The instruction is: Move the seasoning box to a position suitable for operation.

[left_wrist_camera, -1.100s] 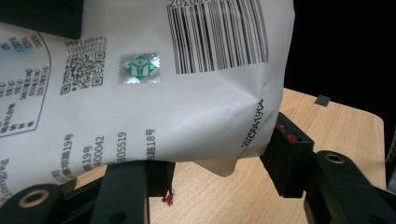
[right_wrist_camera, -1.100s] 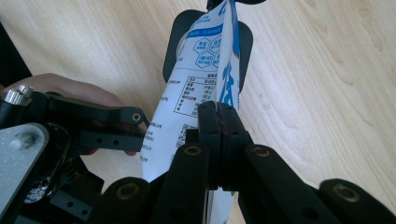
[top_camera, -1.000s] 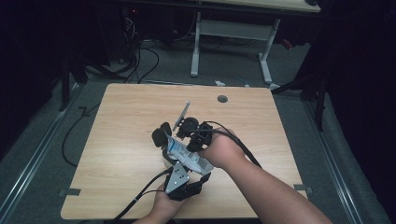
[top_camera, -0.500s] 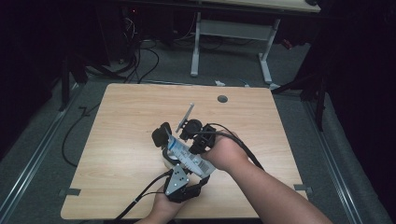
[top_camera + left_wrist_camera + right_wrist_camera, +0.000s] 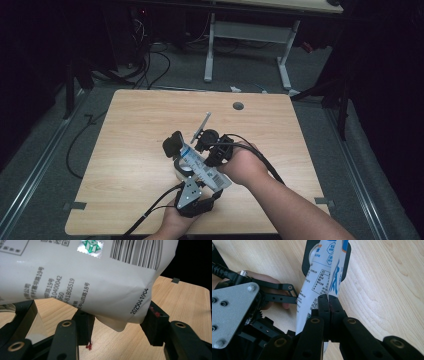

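Pouch point(image 5: 322, 272) unmoved, between both grippers' jaws

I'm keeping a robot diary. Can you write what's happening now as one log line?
left gripper: holds white bag bottom | right gripper: shut on bag edge | bag: above table | step: both grippers holding bag

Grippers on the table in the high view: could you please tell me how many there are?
2. The left gripper sits nearer the person, jaws around the white printed pouch. The right gripper comes from the right, pinching the pouch's edge.
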The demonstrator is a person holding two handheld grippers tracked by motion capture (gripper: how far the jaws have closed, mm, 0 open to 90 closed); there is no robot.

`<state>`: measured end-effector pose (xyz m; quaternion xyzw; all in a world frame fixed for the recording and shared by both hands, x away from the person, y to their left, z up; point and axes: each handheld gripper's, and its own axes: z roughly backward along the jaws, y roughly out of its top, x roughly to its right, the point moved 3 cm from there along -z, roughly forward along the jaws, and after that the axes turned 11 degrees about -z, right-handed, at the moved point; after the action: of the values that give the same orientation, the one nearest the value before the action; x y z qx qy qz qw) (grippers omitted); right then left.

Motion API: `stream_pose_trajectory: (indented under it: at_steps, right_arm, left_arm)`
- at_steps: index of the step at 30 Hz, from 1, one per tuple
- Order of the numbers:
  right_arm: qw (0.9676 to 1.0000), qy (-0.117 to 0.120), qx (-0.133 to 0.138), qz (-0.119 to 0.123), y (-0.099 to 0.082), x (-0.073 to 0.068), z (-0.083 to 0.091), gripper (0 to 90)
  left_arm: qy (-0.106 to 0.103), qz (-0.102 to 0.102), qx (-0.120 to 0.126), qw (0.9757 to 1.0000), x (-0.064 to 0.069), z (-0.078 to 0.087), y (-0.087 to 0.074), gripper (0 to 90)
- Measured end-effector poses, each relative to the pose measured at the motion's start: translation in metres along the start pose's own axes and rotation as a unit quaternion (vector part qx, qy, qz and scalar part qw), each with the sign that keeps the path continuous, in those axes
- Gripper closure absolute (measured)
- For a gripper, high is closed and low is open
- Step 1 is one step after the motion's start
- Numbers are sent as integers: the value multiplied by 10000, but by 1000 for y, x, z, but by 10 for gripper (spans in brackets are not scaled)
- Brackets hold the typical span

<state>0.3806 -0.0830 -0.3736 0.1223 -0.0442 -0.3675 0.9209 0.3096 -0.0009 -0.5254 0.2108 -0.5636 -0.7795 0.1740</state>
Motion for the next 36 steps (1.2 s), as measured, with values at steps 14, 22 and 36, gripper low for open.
stream_pose_trajectory:
  at_steps: [14, 22, 36]
  right_arm:
    - [10000, 15, -20, -43, -2, 0, 1, 900]
    - [9999, 90, -37, -106, -2, 0, 0, 900]
    - [9997, 150, 63, -166, -1, 6, 1, 900]
  left_arm:
    - [-8, 138, -47, 9999, -1, -1, -2, 491]
    - [4, 157, -91, 9998, 0, -2, -4, 492]
    - [-226, 185, -142, 9995, -1, 2, -3, 390]
